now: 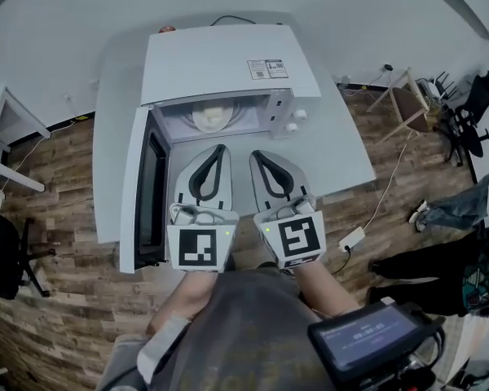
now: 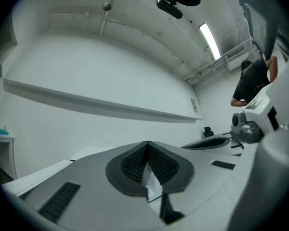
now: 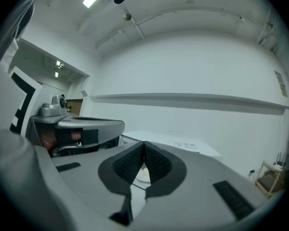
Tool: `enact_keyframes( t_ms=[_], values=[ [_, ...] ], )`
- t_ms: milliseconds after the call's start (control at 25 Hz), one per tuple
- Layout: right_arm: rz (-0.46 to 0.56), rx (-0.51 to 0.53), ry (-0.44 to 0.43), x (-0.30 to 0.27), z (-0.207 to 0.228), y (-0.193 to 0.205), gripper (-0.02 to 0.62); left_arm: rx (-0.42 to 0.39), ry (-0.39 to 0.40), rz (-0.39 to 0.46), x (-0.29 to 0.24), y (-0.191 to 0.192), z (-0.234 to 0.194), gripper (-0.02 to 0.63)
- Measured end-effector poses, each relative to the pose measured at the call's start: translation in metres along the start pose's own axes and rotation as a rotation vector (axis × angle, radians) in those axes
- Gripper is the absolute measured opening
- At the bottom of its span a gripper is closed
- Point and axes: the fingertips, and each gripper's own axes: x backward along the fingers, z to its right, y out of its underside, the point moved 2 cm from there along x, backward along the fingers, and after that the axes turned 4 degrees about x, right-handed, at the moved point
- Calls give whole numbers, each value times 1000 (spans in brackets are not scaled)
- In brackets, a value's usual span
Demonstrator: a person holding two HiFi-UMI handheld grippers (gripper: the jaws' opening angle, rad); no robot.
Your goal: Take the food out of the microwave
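Note:
A white microwave [image 1: 228, 63] stands on a pale table [image 1: 342, 153] with its door [image 1: 147, 190] swung open to the left. Inside, a plate of pale food [image 1: 214, 116] rests on the cavity floor. My left gripper [image 1: 219, 148] and right gripper [image 1: 256, 154] are held side by side just in front of the opening, pointing level at it, both shut and empty. In the left gripper view the pads meet at the tip of the left gripper [image 2: 148, 144]. In the right gripper view the right gripper [image 3: 144, 144] is shut too, and the food [image 3: 142, 175] shows through the gap below the tips.
The open door stands close to the left gripper's left side. A power strip [image 1: 352, 239] lies on the floor off the table's front right. A wooden stool [image 1: 407, 100] and office chairs [image 1: 469, 108] stand to the right, with people's legs [image 1: 452, 206] nearby. A black chair [image 1: 4, 259] sits at the left.

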Motion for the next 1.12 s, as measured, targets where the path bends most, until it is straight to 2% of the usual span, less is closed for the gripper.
enact_keyframes(
  t_ms=[360, 760, 1120],
  values=[
    [27, 6, 23, -7, 10, -8, 8, -20, 0, -12, -12, 2, -6, 6],
    [36, -44, -17, -31, 19, 5, 7, -65, -25, -52, -28, 13, -13, 6],
    [26, -68, -75, -75, 30, 26, 8, -52, -107, -122, -51, 40, -39, 6]
  ],
)
